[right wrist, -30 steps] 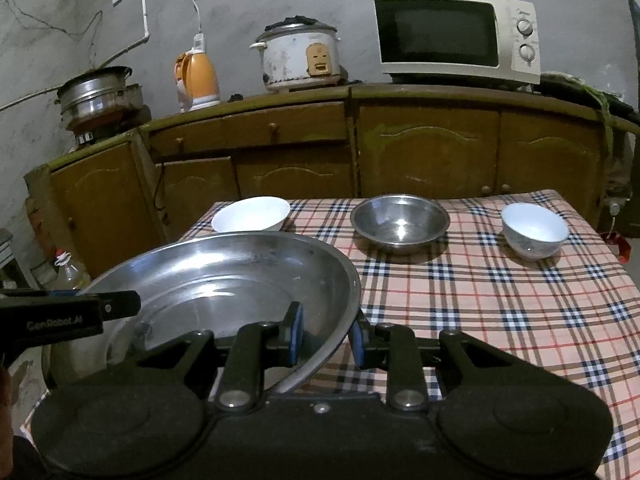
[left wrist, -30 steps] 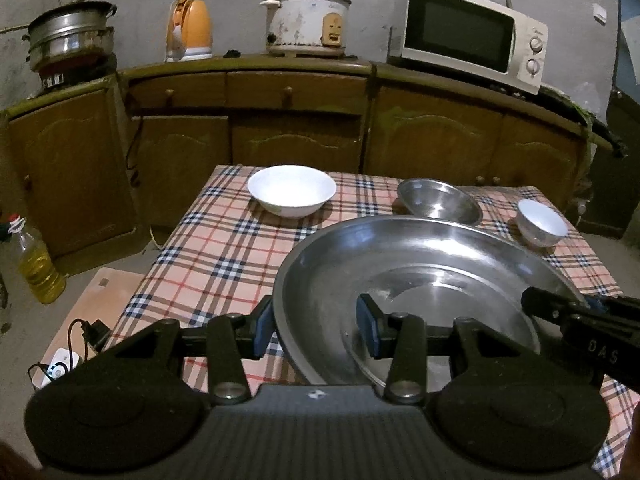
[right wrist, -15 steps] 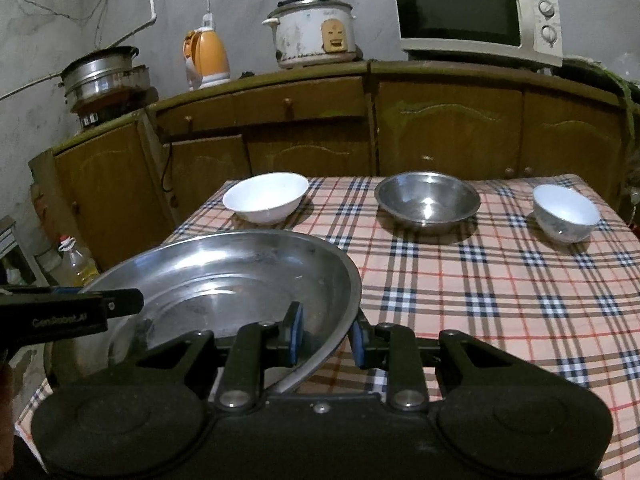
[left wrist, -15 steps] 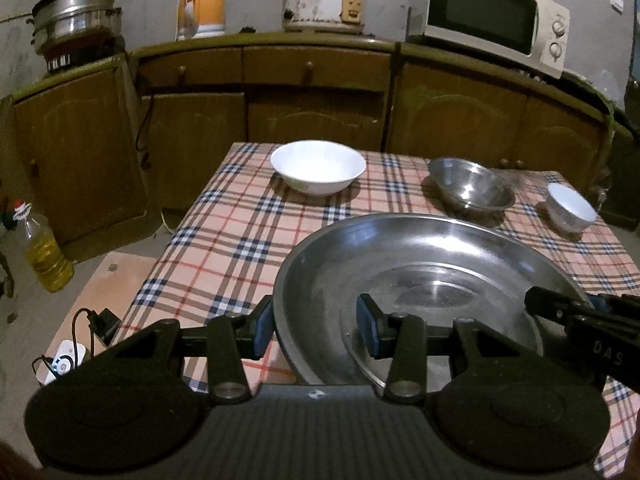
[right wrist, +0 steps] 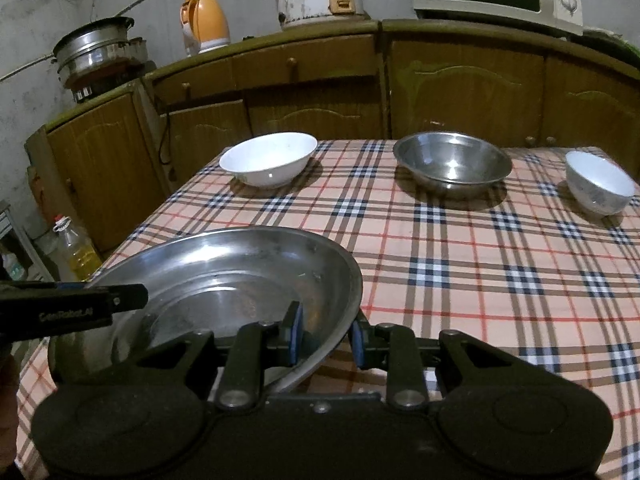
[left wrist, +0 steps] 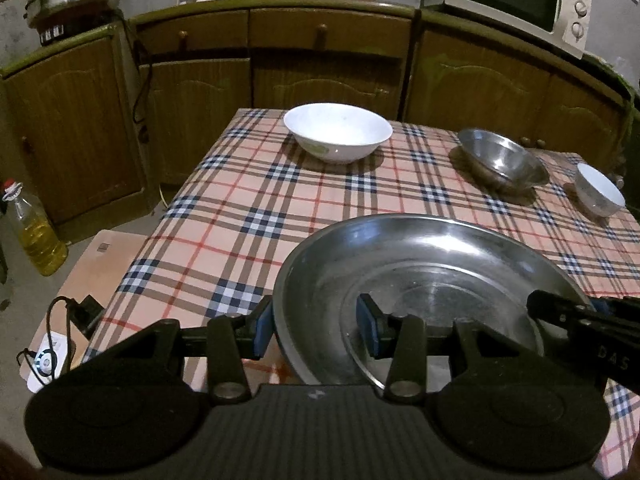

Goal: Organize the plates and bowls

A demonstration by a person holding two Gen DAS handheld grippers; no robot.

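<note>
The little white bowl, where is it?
In the right wrist view the little white bowl sits at the far right of the checked table, just right of the steel bowl and apart from it.

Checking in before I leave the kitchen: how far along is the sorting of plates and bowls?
Nothing looks grouped yet. Both hand-held grippers, left and right, grip the large steel plate by opposite rims. The large white bowl, steel bowl and small white bowl sit apart on the table.

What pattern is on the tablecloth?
The tablecloth is checked: pinkish-peach with navy, white, brown and red lines. The right wrist view shows it best.
</note>
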